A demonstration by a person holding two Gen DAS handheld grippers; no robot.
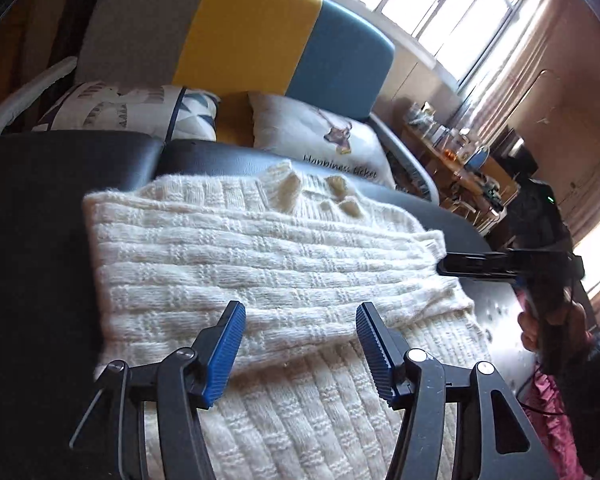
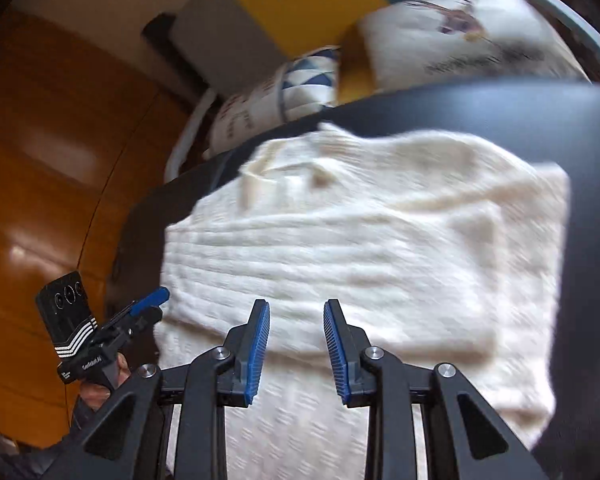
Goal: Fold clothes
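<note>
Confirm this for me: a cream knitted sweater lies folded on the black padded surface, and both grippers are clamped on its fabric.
Wrong about the grip. The cream knitted sweater does lie folded on the black padded surface, but the left gripper and right gripper are both open above it, pads apart and holding nothing, as each wrist view shows.

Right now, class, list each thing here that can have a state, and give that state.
Cream sweater: lying flat, part folded over itself.
Left gripper: open, empty, above the sweater.
Right gripper: open, empty, jaws narrower than the left's.
Printed cushion: leaning on the sofa back.
</note>
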